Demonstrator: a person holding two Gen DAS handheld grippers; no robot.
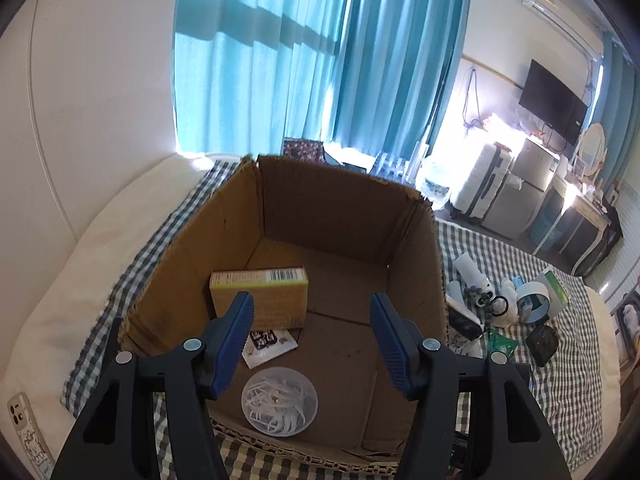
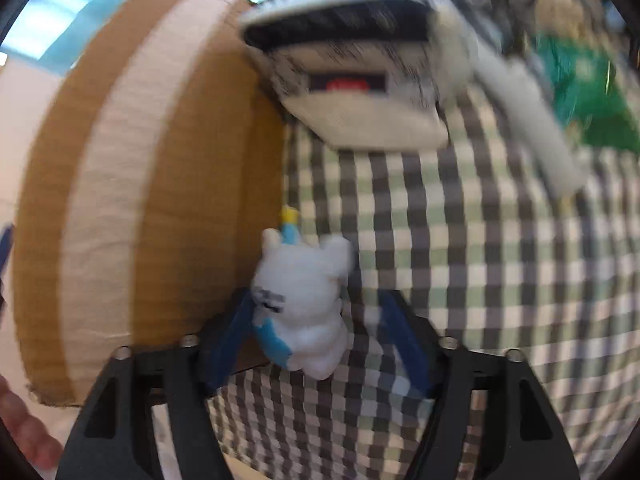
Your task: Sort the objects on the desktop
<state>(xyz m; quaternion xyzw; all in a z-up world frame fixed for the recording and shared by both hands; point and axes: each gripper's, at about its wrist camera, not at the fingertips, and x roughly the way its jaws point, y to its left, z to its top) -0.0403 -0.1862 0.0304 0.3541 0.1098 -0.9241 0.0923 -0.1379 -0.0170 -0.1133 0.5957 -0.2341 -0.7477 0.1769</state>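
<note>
Your right gripper has its blue fingers clamped on a small white bear figure. The left pad presses its side; the right pad is close against it, though blur hides the exact contact. The figure's long axis runs away from you along the fingers, head at the far end, ears and a tiny yellow-and-blue hat pointing far. It is white and lumpy, with a blue patch on its near left side and a dark smudged mark on its flank. It hangs over the checked cloth, just beside the outer wall of the cardboard box, which fills the left of this view with a pale tape stripe down it. To the far right lie a blurred flat grey-and-black item and something green.

Your left gripper is spread wide with nothing between its pads, held over the box. On the box floor lie a yellow carton at the far left, a small printed packet nearer, and a round clear tub of white pieces nearest. The right half of the floor is bare cardboard. Right of the box, on the cloth, sits a cluster of small items.
</note>
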